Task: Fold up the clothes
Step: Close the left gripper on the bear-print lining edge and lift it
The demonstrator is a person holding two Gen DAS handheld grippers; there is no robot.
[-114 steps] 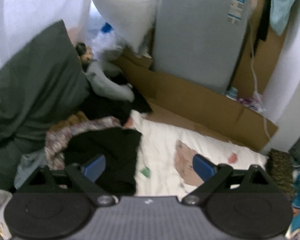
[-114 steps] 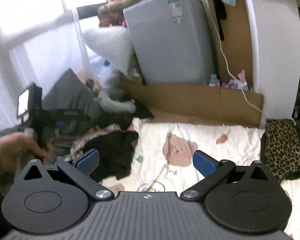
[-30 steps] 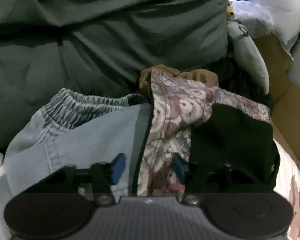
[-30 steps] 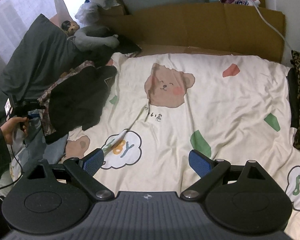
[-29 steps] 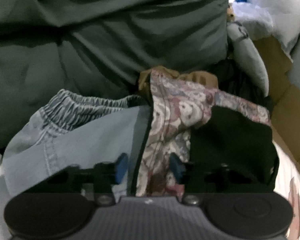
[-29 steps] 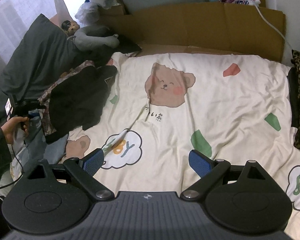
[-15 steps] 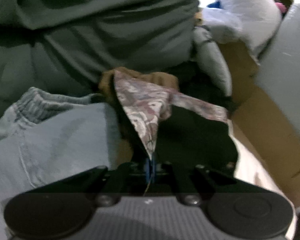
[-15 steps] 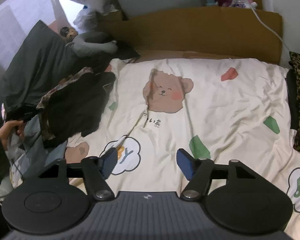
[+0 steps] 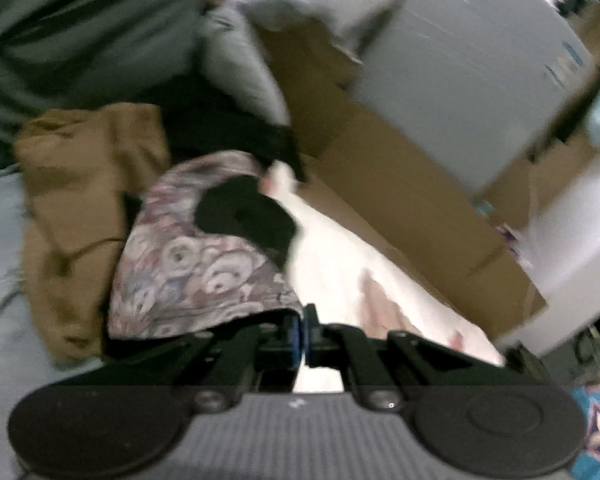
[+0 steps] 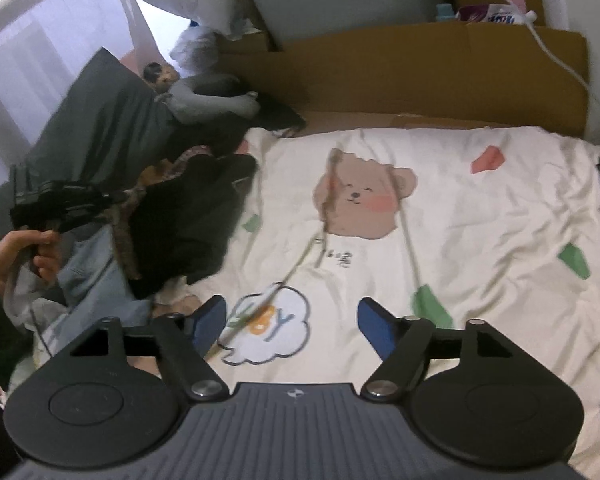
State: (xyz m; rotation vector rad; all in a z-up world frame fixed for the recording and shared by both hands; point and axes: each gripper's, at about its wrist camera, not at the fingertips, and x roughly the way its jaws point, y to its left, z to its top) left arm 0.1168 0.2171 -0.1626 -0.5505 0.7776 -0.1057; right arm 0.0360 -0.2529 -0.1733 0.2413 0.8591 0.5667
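Two hand-held grippers are seen over a bed strewn with clothes. The left hand-held gripper (image 9: 302, 330) is pressed together on the edge of a patterned garment (image 9: 196, 272), a mauve and grey print cloth with a black lining (image 9: 244, 216) showing on its far side. From the pinch the cloth rises and spreads away to the front and left of the blue pads. Just left of it a tan garment (image 9: 80, 184) is crumpled, with pale blue denim (image 9: 0, 264) at the far left. Beyond these a dark green pillow (image 9: 80, 32) is seen, and ahead and to the right a brown cardboard sheet (image 9: 400, 184) and a grey appliance (image 9: 472, 76) are blurred by motion.

In the right wrist view the left hand-held gripper (image 10: 112, 200) is seen held in a bare hand (image 10: 24, 252) at the far left, its tip buried in the pile, with black cloth (image 10: 184, 220) hanging just beside it. The right hand-held gripper (image 10: 292, 320) is spread wide and holds nothing; it hangs over a cream bedsheet (image 10: 480, 240). Between its fingers (image 10: 210, 320) a cloud print (image 10: 272, 332) is framed, and further ahead a bear print (image 10: 360, 204) is seen. At the front left, past the clothes pile, a grey plush toy (image 10: 212, 100) lies against the green pillow, and the cardboard sheet stands along the far edge of the bed.
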